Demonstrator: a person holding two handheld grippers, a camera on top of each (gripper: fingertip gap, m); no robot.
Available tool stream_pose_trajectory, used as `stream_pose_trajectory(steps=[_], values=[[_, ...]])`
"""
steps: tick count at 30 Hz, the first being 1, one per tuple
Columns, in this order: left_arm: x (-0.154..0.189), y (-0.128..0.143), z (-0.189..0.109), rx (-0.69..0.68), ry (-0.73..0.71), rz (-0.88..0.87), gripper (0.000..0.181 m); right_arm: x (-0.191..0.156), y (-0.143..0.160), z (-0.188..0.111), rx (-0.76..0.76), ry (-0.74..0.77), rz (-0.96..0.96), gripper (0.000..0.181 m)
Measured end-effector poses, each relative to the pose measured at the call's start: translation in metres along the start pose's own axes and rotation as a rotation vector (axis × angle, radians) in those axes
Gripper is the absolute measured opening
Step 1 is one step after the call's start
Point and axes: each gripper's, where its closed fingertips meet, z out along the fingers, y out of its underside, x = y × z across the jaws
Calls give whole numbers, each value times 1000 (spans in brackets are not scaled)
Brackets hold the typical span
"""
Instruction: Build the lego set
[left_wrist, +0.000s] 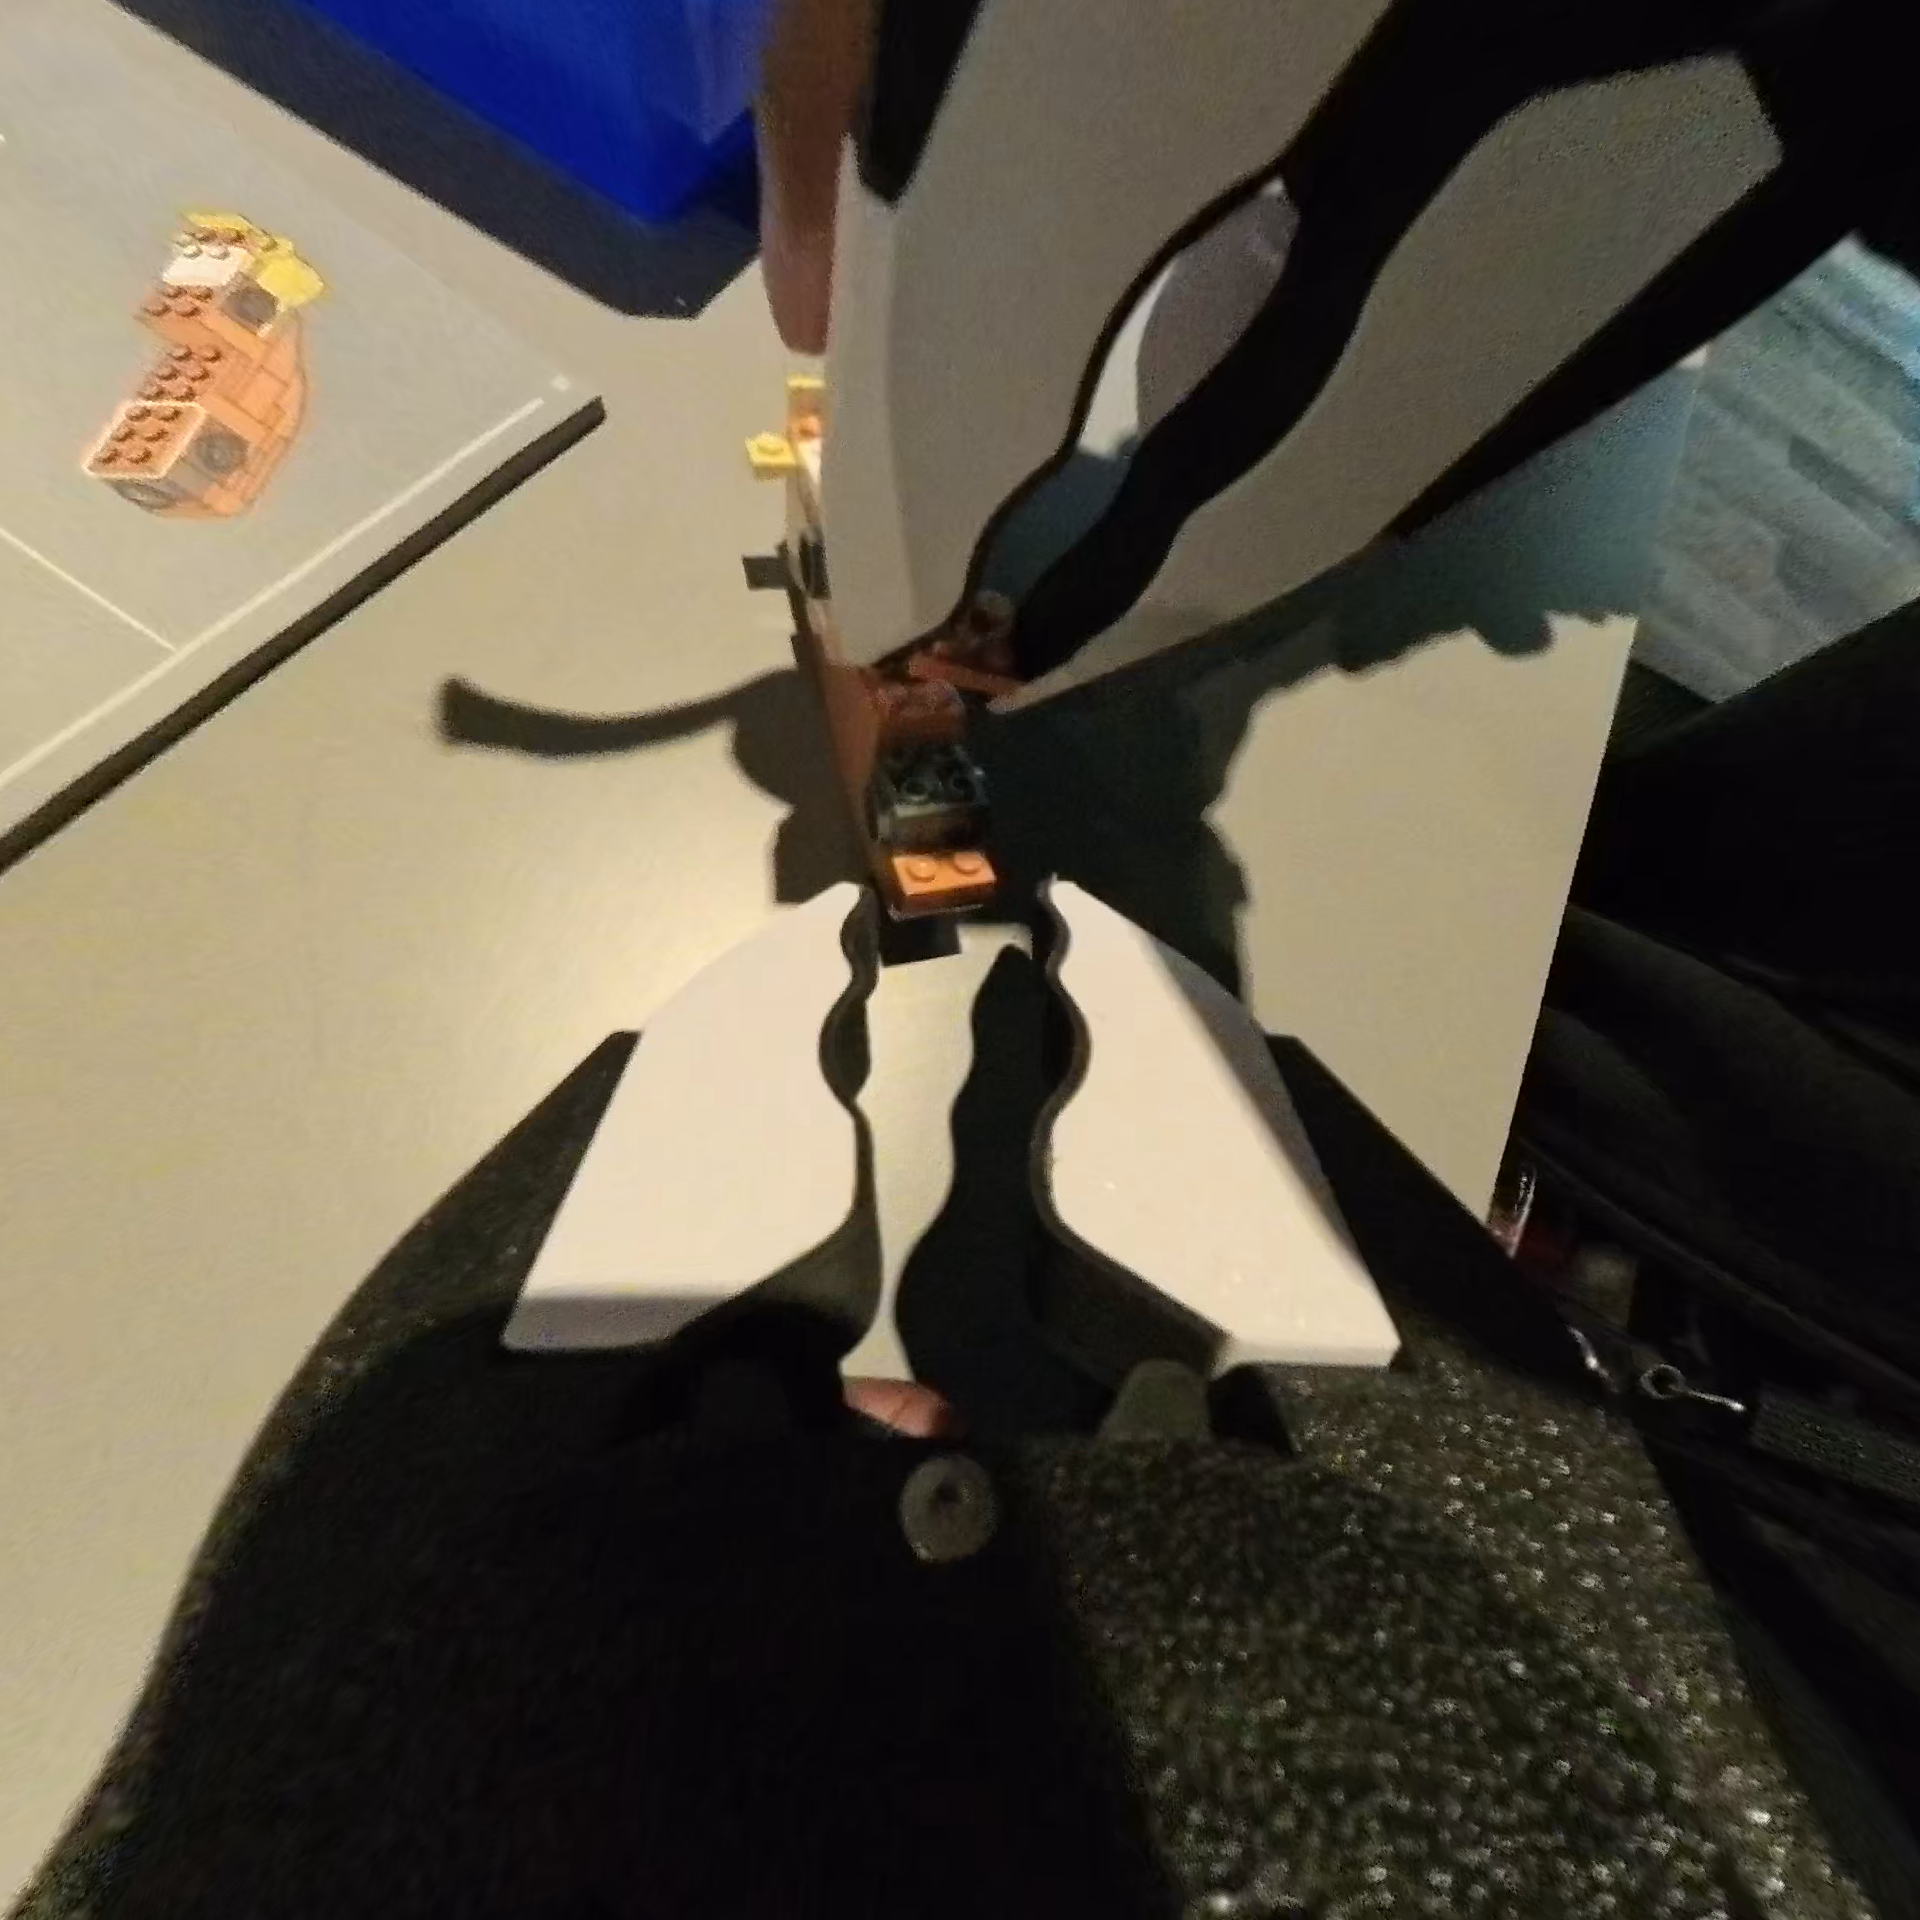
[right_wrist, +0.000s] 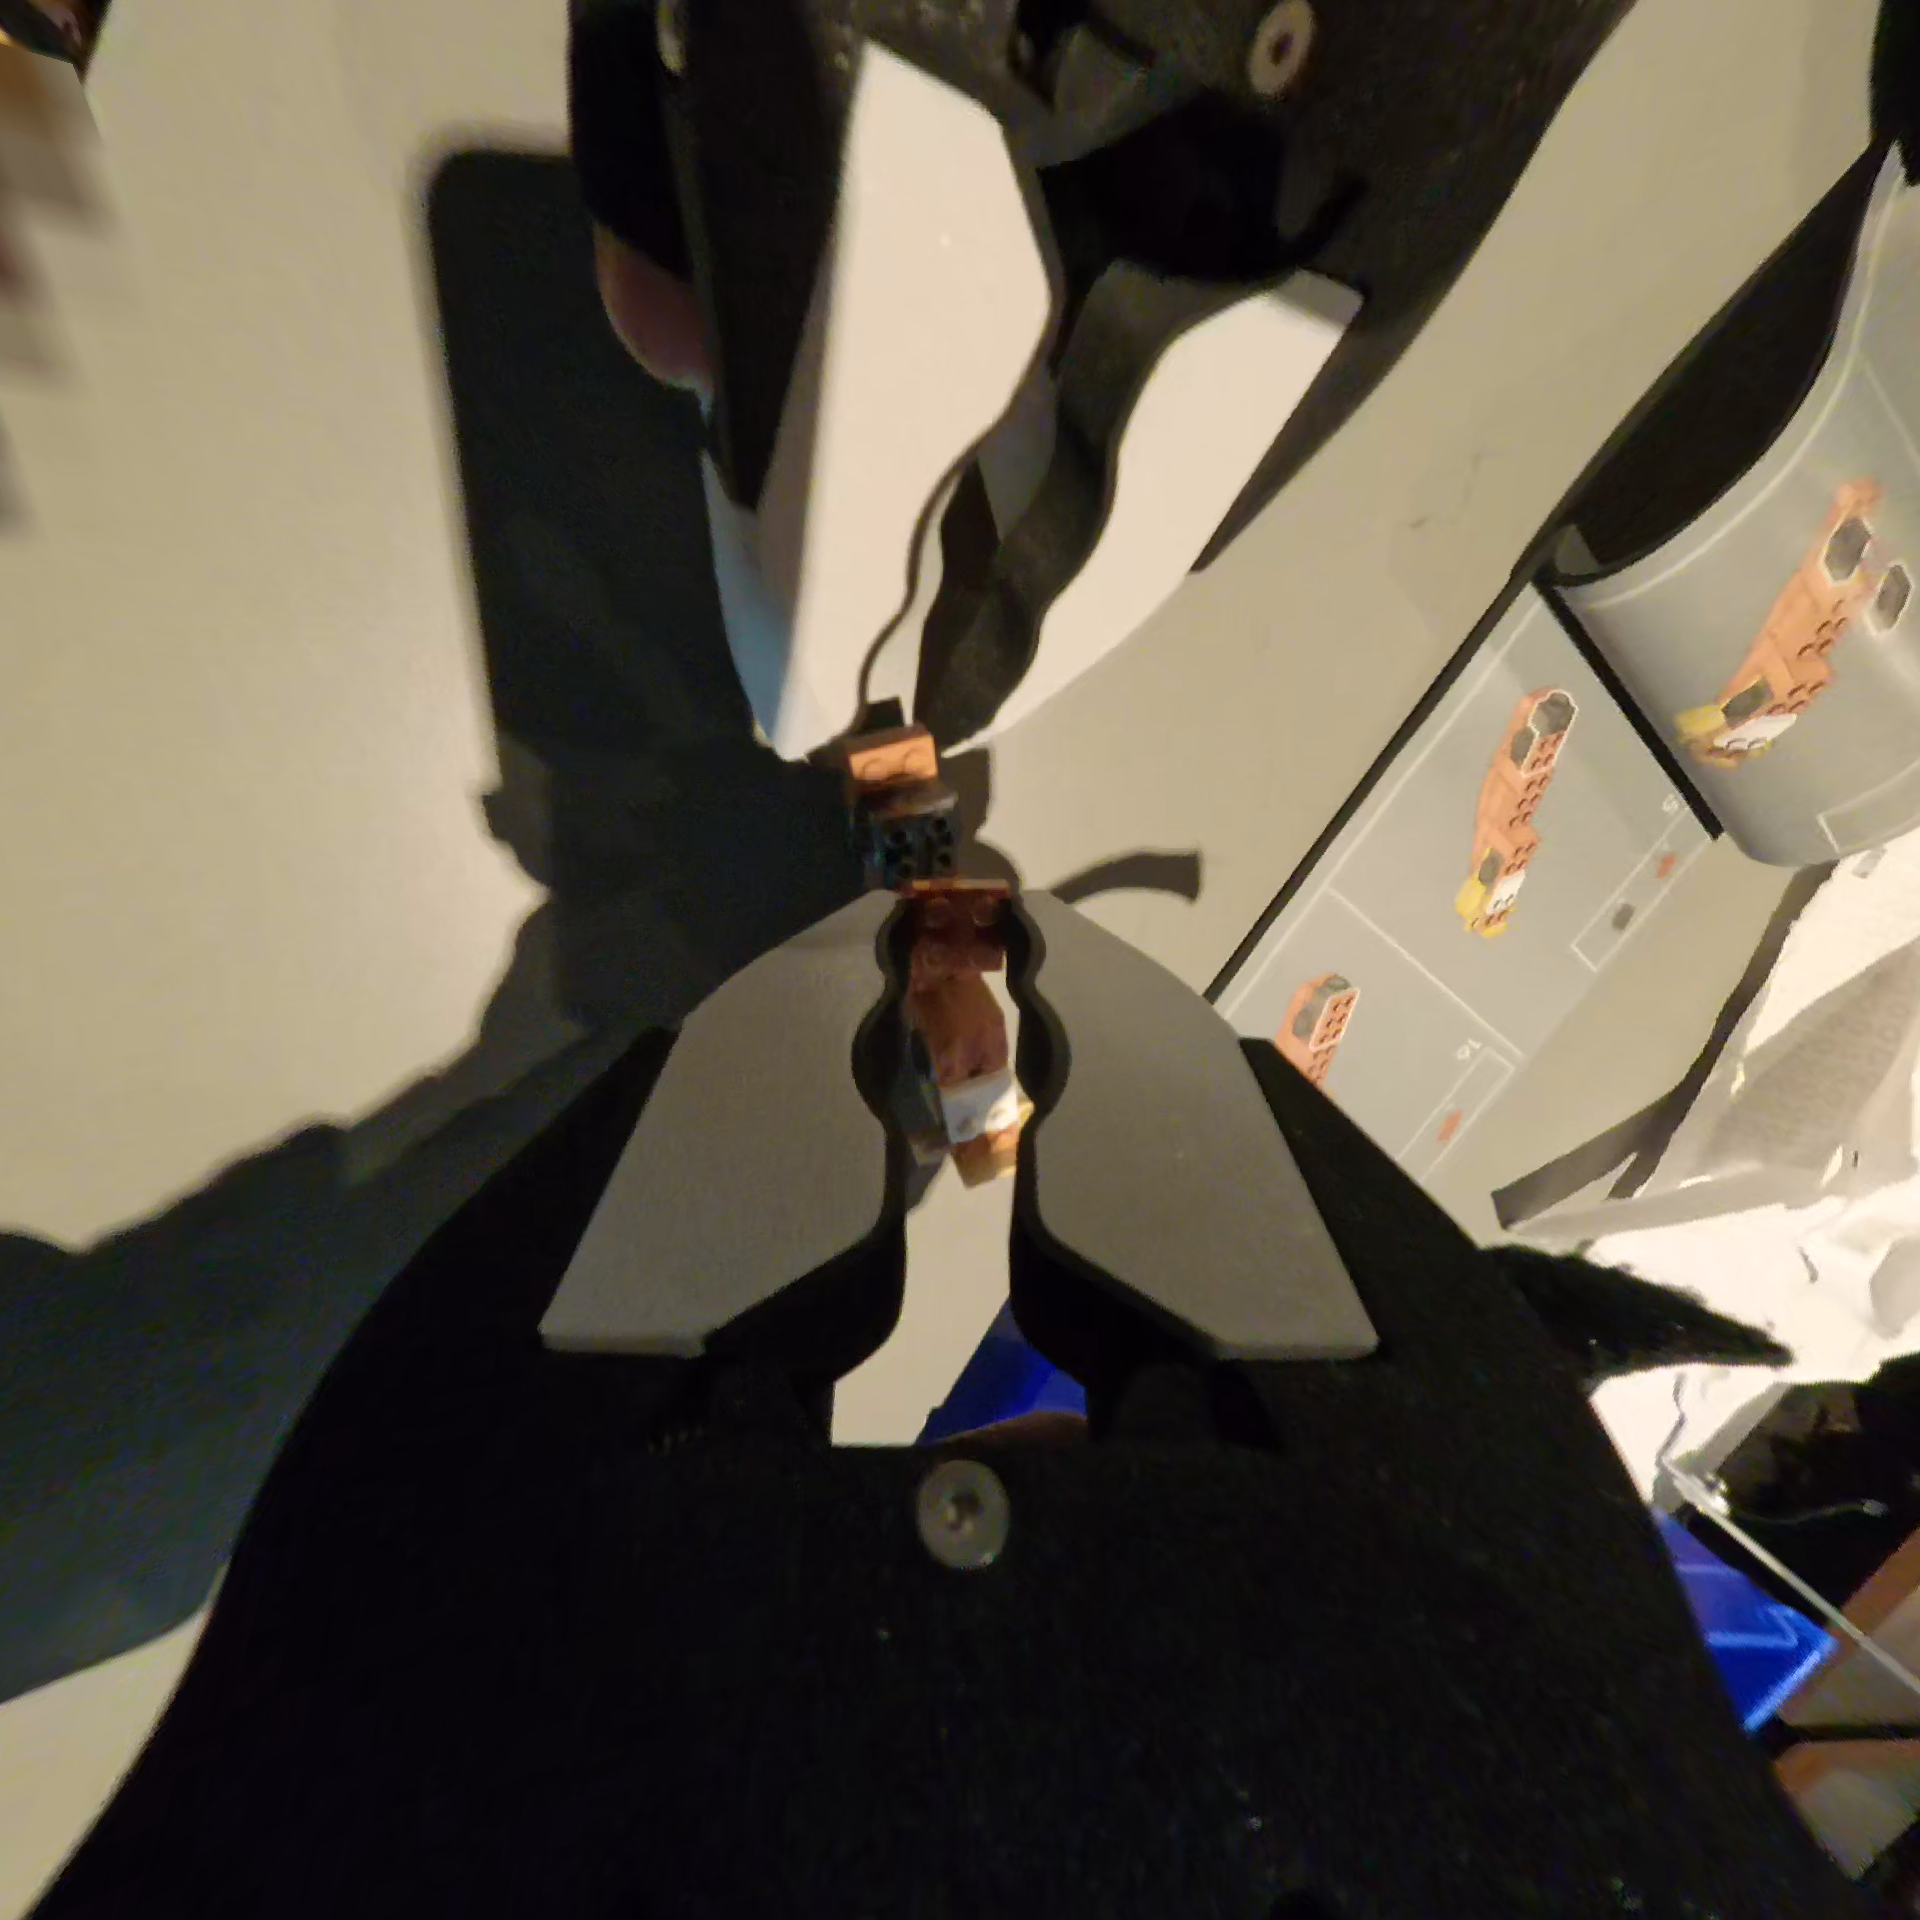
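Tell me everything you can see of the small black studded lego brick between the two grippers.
The small black studded lego brick looks like glossy plastic with studs showing. It sits midway in a short chain, held above the pale table: an orange plate beside it is pinched by the left gripper, and the brown-orange lego assembly on its other side sits in the right gripper.

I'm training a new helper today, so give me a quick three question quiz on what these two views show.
1. True or false: the right tool grips an orange-brown brick model.
2. What does the left tool hold at its tips?
A. a yellow wheel
B. a small orange and black brick piece
C. nothing
3. Fill in: the printed pictures of the orange model are on the ____ lying on the table.

Key: 1 true; 2 B; 3 instruction booklet.
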Motion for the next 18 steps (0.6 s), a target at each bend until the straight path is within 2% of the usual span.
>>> stream_pose_trajectory(steps=[7,9,18], values=[[-4,-3,7,-10,-80,26,33,-2,-1,-4,50,23,32,17],[-5,-3,8,-19,-93,38,23,-1,-1,-3,70,35,42,17],[2,-9,4,8,45,90,18,-4,-5,-7,187,34,79,16]])
